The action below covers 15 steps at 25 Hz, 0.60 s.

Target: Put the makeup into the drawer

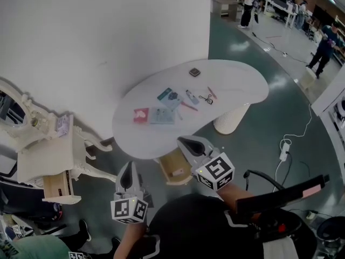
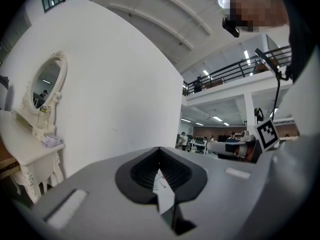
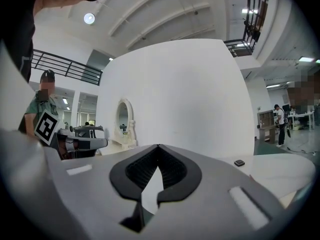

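Several makeup items lie on the white oval table (image 1: 237,85): a dark compact (image 1: 194,72), a teal packet (image 1: 165,94), a pale blue palette (image 1: 162,115), a red packet (image 1: 141,115), an eyelash curler (image 1: 206,98) and a pink pencil (image 1: 212,93). Under the table's near edge a wooden drawer (image 1: 171,159) stands open with a small pink thing (image 1: 178,172) inside. My right gripper (image 1: 182,141) hovers over that drawer, shut and empty. My left gripper (image 1: 129,165) is lower left, off the table, also shut and empty. The compact (image 3: 239,162) shows past my right gripper (image 3: 158,146). My left gripper (image 2: 159,149) faces the white wall.
A white vanity (image 1: 38,155) with an oval mirror (image 2: 46,84) stands at the left, its own drawer (image 1: 58,185) pulled out. A curved white wall (image 1: 108,31) backs the table. A power strip and cable (image 1: 284,150) lie on the floor at right. People stand far behind.
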Tool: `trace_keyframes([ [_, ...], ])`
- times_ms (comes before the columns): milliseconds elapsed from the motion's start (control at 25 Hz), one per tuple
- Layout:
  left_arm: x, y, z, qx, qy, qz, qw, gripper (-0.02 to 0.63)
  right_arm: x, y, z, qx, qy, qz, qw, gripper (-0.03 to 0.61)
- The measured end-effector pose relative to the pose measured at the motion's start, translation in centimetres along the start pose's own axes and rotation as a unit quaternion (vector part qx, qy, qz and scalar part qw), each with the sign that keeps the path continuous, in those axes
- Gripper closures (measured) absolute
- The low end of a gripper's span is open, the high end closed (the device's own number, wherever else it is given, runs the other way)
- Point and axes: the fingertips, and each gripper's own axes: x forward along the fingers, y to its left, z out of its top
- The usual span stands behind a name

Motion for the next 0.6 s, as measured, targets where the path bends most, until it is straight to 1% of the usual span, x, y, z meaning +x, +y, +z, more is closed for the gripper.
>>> trace_keyframes([
  [600, -0.96, 0.31, 0.48, 0.014, -0.003, -0.005, 0.9999, 0.614, 0.29, 0.06, -0.11, 0.005, -0.002, -0.006, 1.000, 0.578],
])
